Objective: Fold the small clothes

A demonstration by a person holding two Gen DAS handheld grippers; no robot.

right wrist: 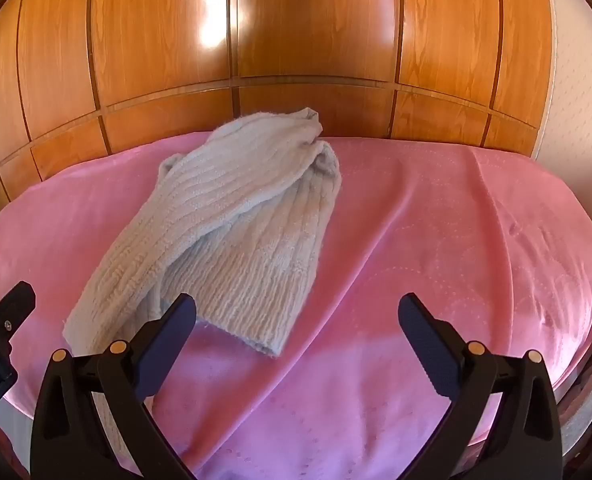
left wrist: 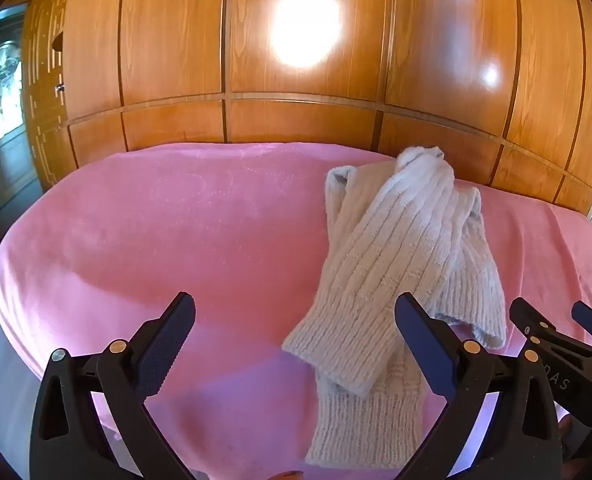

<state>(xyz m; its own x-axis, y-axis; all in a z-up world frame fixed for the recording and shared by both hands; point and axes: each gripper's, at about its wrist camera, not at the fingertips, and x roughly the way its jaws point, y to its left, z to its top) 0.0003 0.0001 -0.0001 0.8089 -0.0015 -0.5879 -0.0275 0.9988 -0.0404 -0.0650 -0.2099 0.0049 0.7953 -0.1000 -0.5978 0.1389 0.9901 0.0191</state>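
A small pale grey ribbed knit garment [left wrist: 395, 264] lies on the pink blanket [left wrist: 176, 232], its sleeves laid over the body. In the right wrist view it [right wrist: 232, 232] lies left of centre. My left gripper [left wrist: 296, 340] is open and empty, just short of the garment's near hem, with its right finger [left wrist: 423, 344] over the cloth. My right gripper [right wrist: 296, 340] is open and empty above the blanket, to the right of the garment's near edge. The right gripper [left wrist: 563, 336] shows at the right edge of the left wrist view; the left gripper [right wrist: 0, 320] shows at the left edge of the right wrist view.
A glossy wooden wardrobe [left wrist: 296, 60] runs along the far side of the bed. The blanket [right wrist: 455, 240] has long creases on the right. A dark door with a window [left wrist: 0, 100] stands at the far left. A pale wall [right wrist: 575, 80] is at the right.
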